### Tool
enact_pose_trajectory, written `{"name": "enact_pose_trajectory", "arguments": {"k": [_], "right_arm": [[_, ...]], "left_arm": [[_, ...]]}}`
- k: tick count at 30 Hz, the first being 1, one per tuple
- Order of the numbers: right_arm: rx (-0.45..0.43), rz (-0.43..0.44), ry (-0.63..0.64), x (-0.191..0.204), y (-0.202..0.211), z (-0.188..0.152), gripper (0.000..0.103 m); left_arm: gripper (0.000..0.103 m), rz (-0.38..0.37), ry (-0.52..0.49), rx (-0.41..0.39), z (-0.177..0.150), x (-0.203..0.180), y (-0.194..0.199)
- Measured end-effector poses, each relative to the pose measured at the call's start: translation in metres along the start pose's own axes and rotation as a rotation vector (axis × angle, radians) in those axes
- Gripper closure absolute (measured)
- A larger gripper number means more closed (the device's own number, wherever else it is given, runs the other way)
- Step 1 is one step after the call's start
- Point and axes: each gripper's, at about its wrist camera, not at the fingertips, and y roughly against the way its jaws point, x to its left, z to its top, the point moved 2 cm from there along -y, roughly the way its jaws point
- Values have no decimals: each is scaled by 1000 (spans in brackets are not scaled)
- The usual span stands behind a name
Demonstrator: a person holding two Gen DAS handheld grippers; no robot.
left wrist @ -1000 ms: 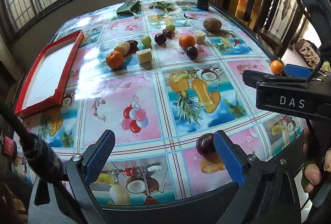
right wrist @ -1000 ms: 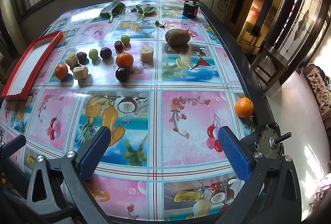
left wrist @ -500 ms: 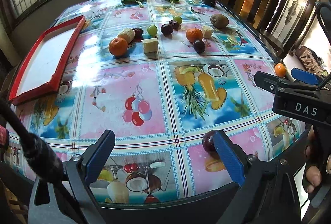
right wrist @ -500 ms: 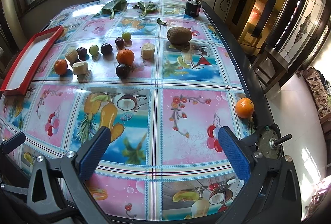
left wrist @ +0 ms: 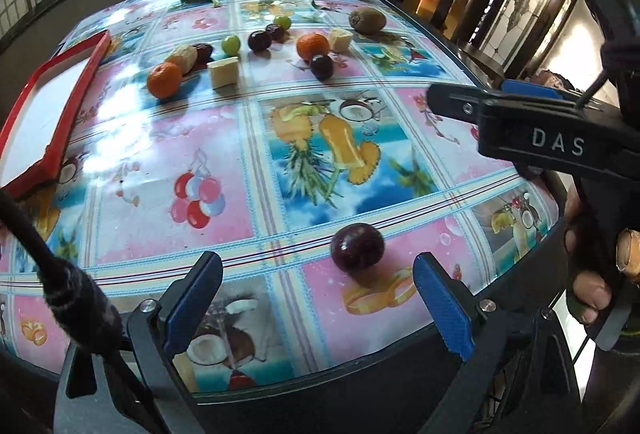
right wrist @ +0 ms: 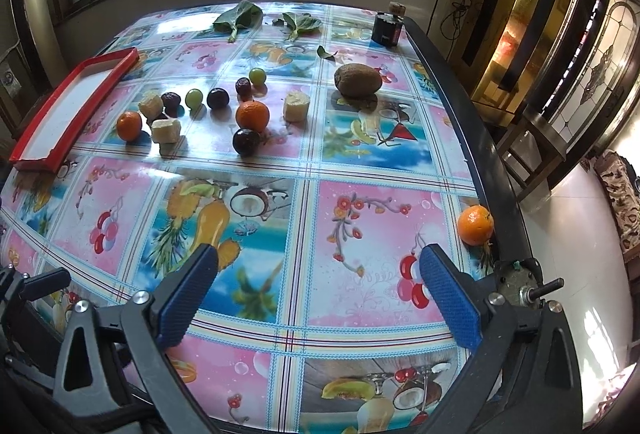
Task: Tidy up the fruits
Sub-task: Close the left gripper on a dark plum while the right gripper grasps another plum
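Left gripper (left wrist: 316, 298) hangs low over the near edge of the table (left wrist: 248, 169), jaws spread wide with nothing between them — and just ahead, a shade right of the centre line, sits a dark plum (left wrist: 357, 248) on its own, not yet touched. Looks like the approach stage of a pick: line up, then close. The next move, by my reading, calls for a short push forward and a nudge to the right so the plum sits square between the pads before the squeeze; it is round and glossy, so an off-centre pinch could send it rolling toward the near edge.

Right gripper (right wrist: 318, 292) — also parted and empty — hovers over the near right of the table, with a lone orange (right wrist: 475, 225) off to its right, very close to the table's right rim.

Further out, the rest of the fruit lies loose across the far middle: two more oranges, green grapes, dark plums, pale cut chunks, a kiwi (right wrist: 357, 81). The red tray (right wrist: 76, 105) waits at the far left, apparently empty, and seems the likely destination, well apart from both grippers.
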Motion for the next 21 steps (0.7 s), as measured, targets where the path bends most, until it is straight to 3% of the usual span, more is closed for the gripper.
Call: {"name": "enact_pose_trajectory", "arguments": {"k": [3,5,7,14,19,21], "right_arm": [[-30,64,-4,0,-4,7,12],[-32,124,-11,0,-12,13,27],[-20,171,-15,3,-24,19,35],[28,265,13,21,-72,45,52],[61,278,34,37,-98,60,53],[63,269,52,43,-107,62,56]], "left_arm": [[9,-49,-11,18,5,-11,-11],[13,-41,-27,21,8,-15,-19],[20,-17,-37,38,8,-15,-27],[36,38,-72,11,10,-4,-29],[42,53,-90,-2,12,2,-31],[65,85,-109,-15,12,2,-32]]}}
